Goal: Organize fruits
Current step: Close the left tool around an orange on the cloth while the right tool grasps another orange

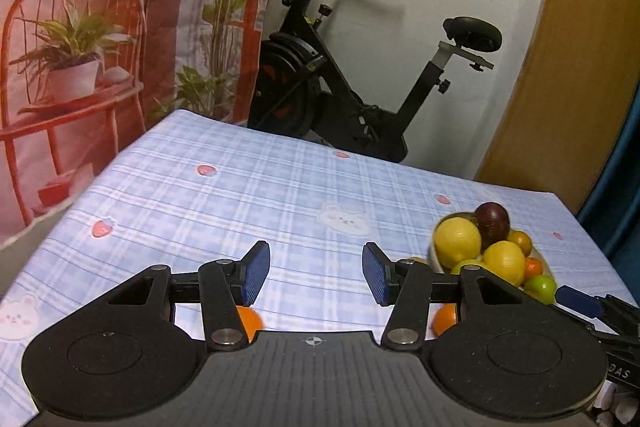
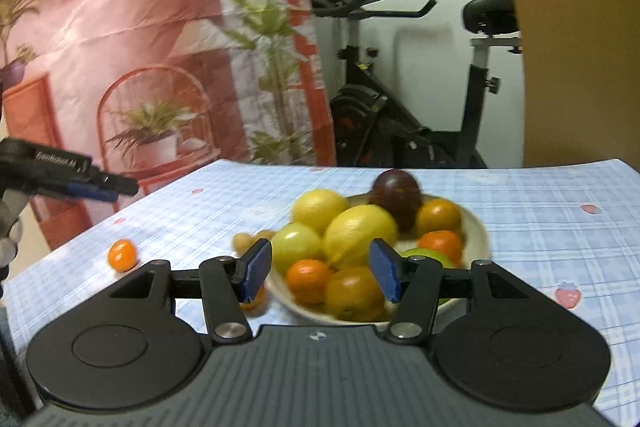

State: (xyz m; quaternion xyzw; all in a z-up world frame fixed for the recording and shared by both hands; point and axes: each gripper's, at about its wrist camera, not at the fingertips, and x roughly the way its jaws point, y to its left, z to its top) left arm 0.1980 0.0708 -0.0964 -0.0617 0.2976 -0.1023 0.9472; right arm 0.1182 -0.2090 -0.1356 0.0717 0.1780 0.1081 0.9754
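Observation:
A cream bowl (image 2: 478, 231) heaped with lemons (image 2: 360, 233), tangerines (image 2: 310, 279), green fruits and a dark purple fruit (image 2: 396, 197) sits on the blue plaid tablecloth; it also shows at the right in the left wrist view (image 1: 434, 255). My right gripper (image 2: 320, 269) is open and empty, just in front of the bowl. My left gripper (image 1: 316, 273) is open and empty above bare cloth. Loose tangerines lie under it (image 1: 250, 321) (image 1: 444, 319). One loose tangerine (image 2: 122, 255) lies left of the bowl, with small tan fruits (image 2: 244, 241) beside the bowl.
The left gripper shows at the left edge of the right wrist view (image 2: 72, 179); the right gripper's blue fingertip (image 1: 576, 301) shows at the right of the left wrist view. An exercise bike (image 1: 352, 79) and a printed backdrop (image 1: 100, 47) stand behind the table.

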